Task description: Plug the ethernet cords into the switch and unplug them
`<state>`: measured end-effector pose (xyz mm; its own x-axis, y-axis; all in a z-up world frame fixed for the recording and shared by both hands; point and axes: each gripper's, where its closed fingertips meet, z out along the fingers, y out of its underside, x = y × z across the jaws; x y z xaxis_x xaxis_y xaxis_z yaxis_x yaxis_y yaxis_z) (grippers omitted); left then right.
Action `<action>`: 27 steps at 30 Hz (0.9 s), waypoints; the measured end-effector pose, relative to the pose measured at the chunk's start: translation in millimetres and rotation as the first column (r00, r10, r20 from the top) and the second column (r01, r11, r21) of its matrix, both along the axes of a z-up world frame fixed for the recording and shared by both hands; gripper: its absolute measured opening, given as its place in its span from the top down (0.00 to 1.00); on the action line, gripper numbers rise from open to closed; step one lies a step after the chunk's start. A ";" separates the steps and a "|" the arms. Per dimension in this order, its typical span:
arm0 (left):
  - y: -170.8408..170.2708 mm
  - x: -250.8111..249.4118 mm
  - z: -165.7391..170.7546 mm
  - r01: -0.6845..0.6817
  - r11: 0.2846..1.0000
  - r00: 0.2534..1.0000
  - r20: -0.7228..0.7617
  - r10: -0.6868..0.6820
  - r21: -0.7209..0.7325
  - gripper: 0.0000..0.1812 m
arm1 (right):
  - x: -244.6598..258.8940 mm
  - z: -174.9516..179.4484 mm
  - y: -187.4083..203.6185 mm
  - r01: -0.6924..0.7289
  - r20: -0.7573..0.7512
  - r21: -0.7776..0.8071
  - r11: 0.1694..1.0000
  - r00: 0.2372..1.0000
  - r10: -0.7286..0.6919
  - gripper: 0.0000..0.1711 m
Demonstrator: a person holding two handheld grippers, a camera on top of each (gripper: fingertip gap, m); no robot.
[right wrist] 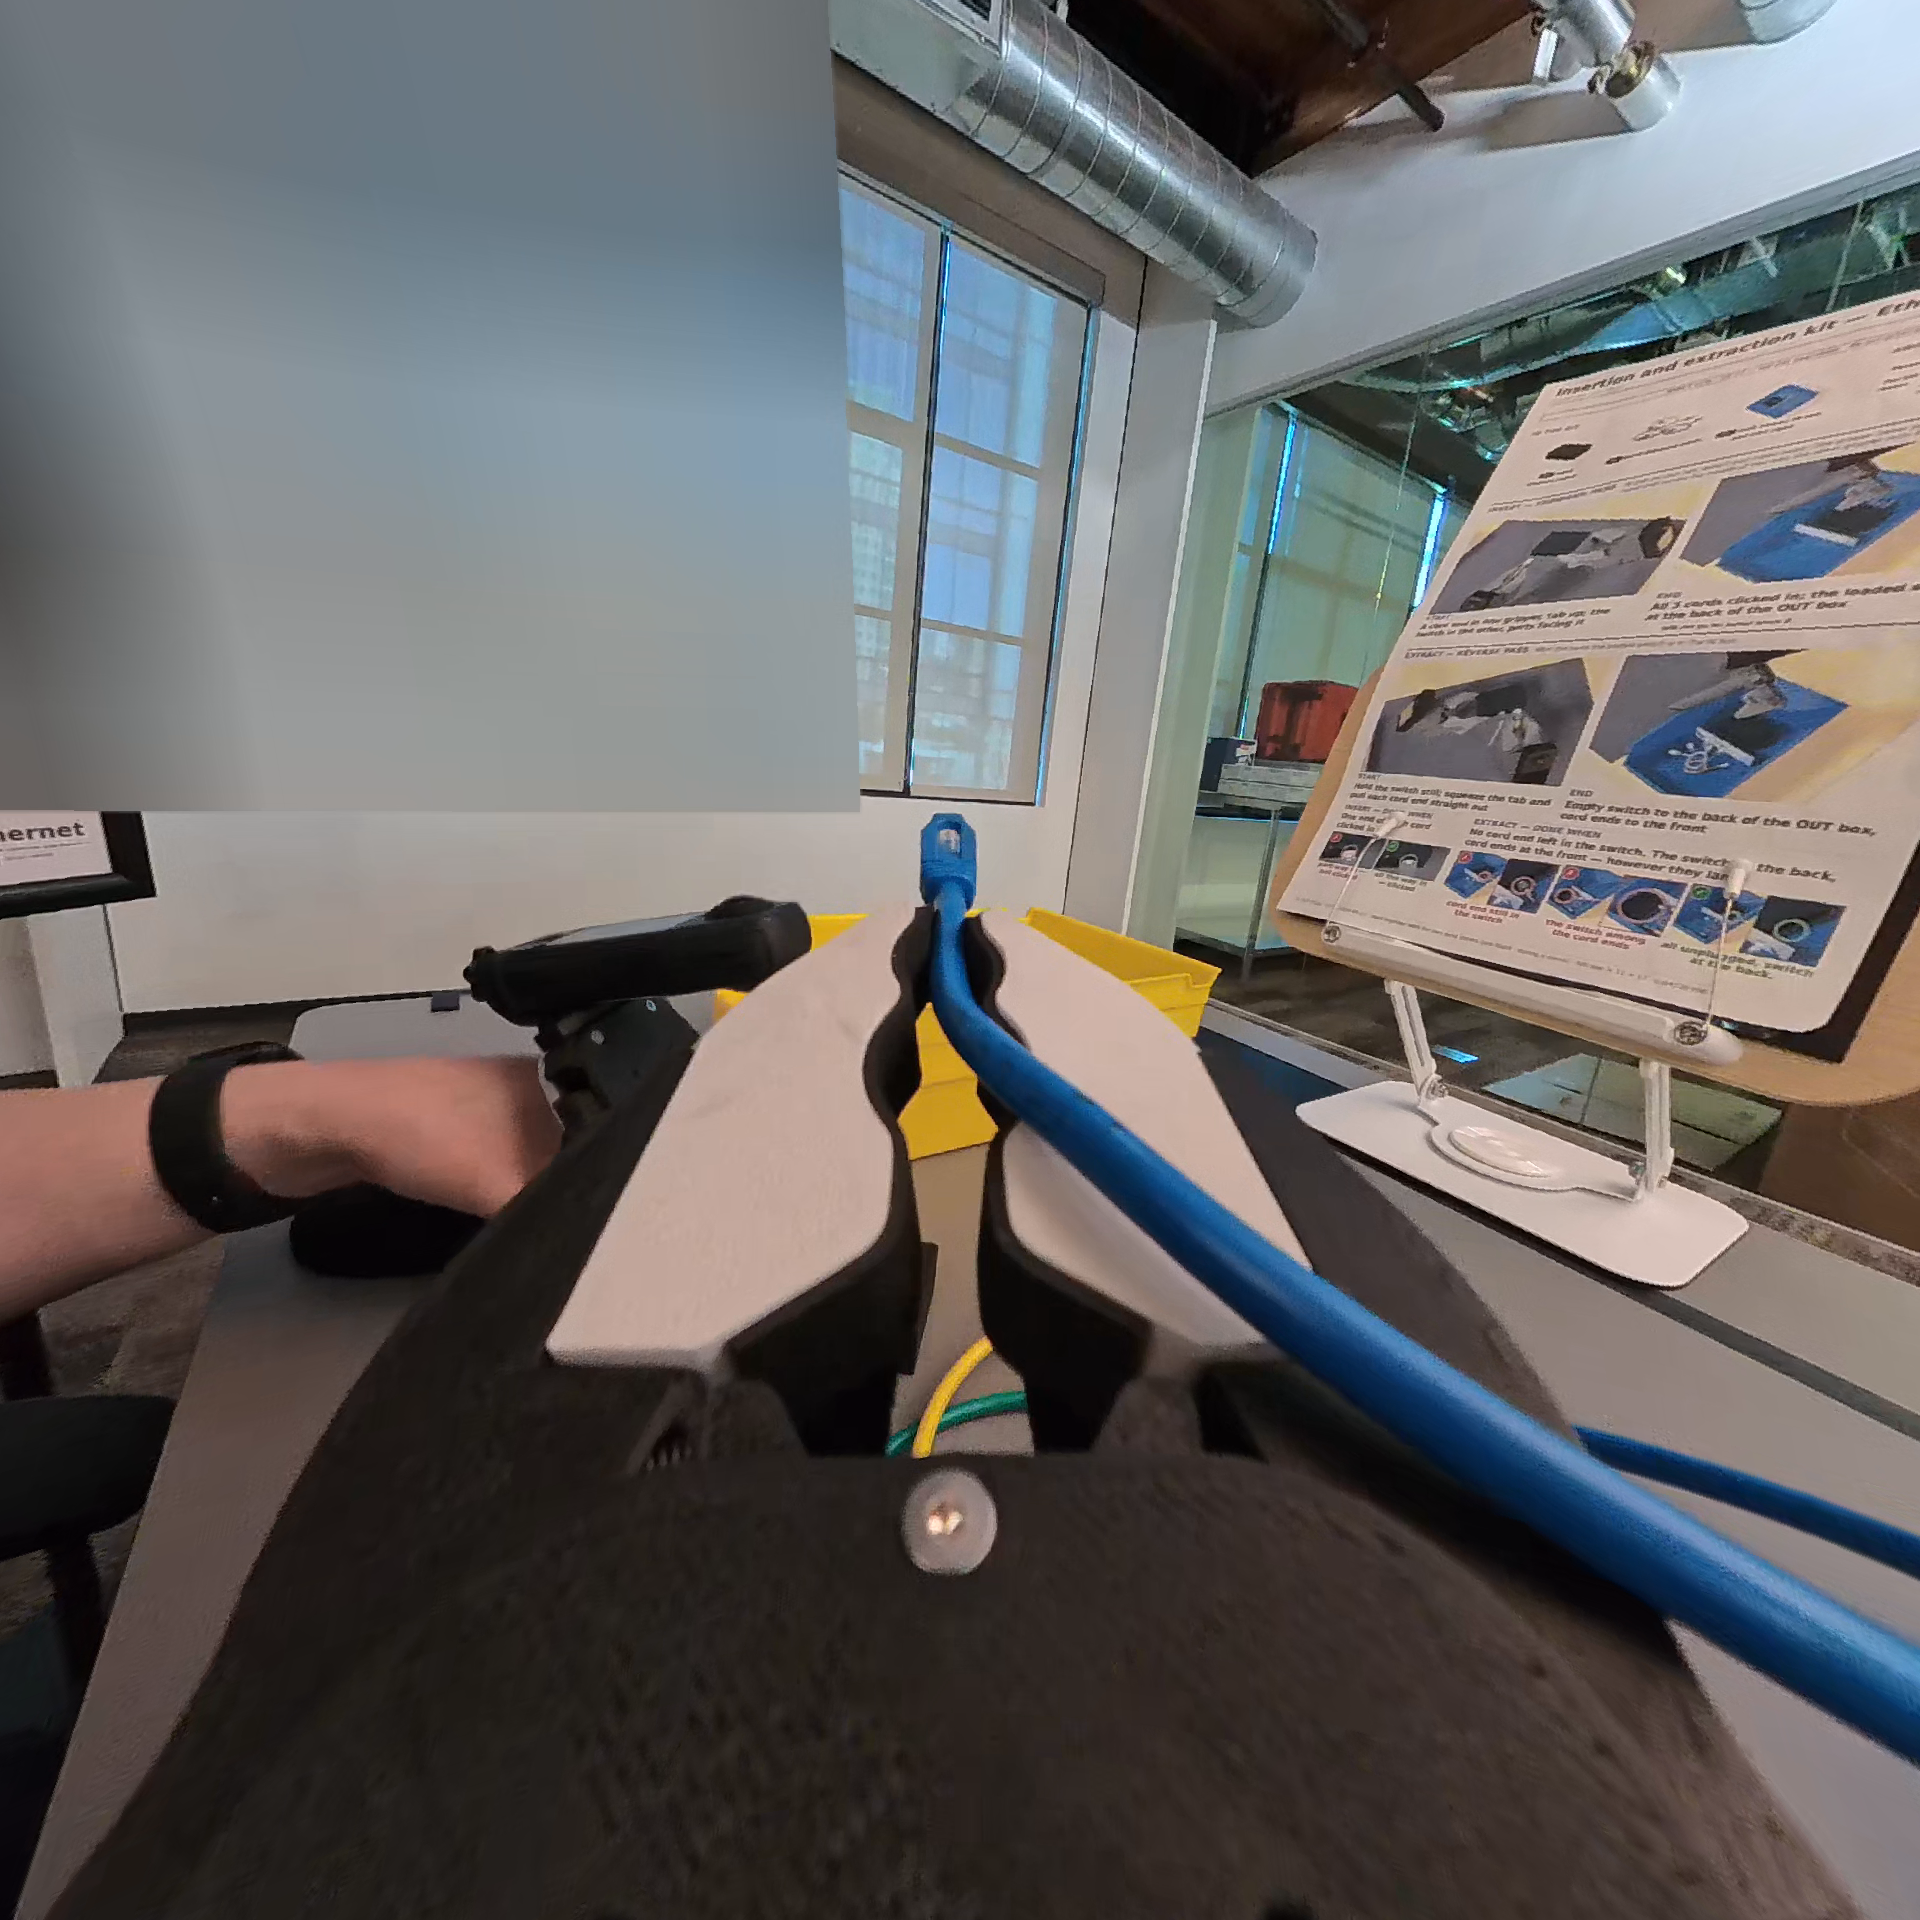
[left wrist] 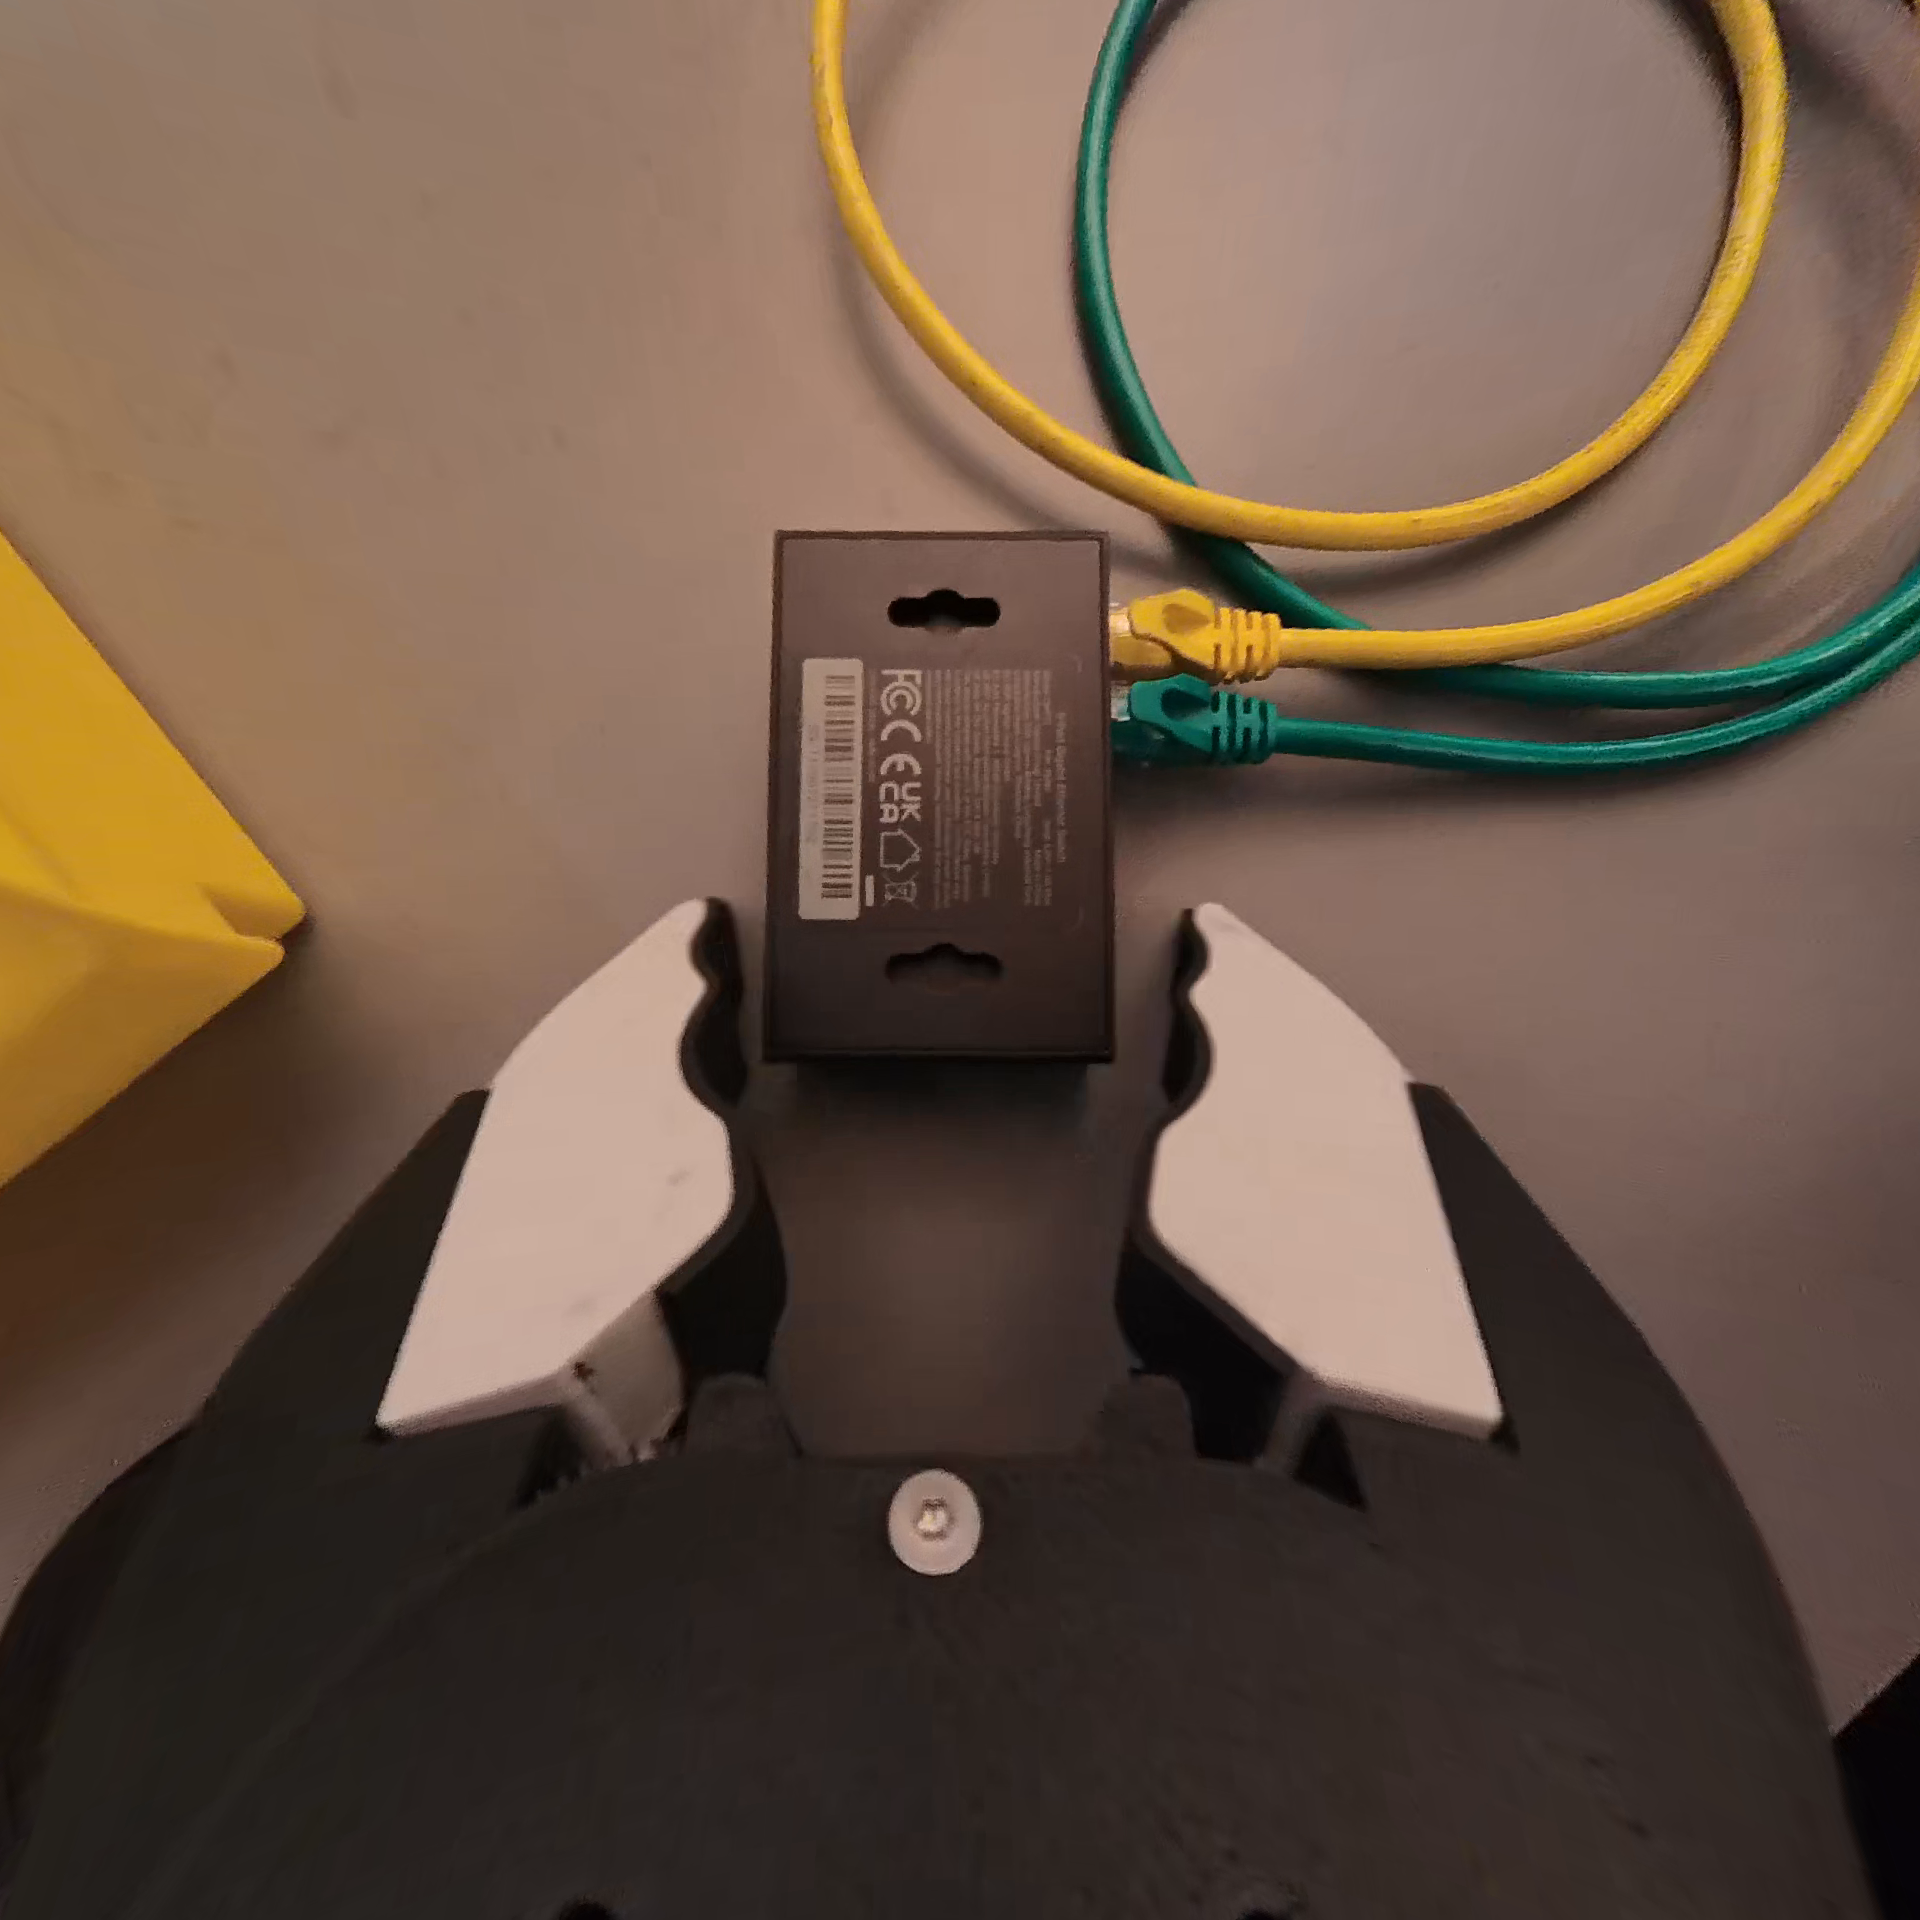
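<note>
In the left wrist view a black switch (left wrist: 940, 795) lies label side up on the grey table. A yellow cord (left wrist: 1195, 634) and a green cord (left wrist: 1195, 727) are plugged into its right side and loop away to the upper right. My left gripper (left wrist: 951, 951) is open, its white fingers on either side of the switch's near end, apart from it. In the right wrist view my right gripper (right wrist: 948, 935) is shut on a blue cord (right wrist: 1143, 1164), held up above the table with the blue plug (right wrist: 943, 844) sticking out past the fingertips.
A yellow bin (left wrist: 94, 883) sits left of the switch; it also shows behind the right fingers (right wrist: 1132, 977). A person's hand (right wrist: 343, 1132) holds the other gripper at left. An instruction sheet on a white stand (right wrist: 1621, 727) is at the right. About 25 cm separates my left fingertips from my right.
</note>
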<state>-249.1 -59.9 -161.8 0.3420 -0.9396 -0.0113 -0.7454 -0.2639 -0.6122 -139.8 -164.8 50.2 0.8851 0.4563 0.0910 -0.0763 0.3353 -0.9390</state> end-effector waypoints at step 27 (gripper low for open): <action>50.4 -88.6 189.4 -0.247 0.961 0.909 0.373 0.185 0.126 0.67 | 89.2 31.0 7.7 0.245 0.077 -0.010 0.969 0.967 -0.244 0.97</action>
<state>-337.7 -9.5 27.6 0.5470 -0.8371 -0.0010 -0.4069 -0.2648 -0.8742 -50.5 -157.1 81.3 0.9611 0.2291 0.1545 0.0765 0.3167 -0.9454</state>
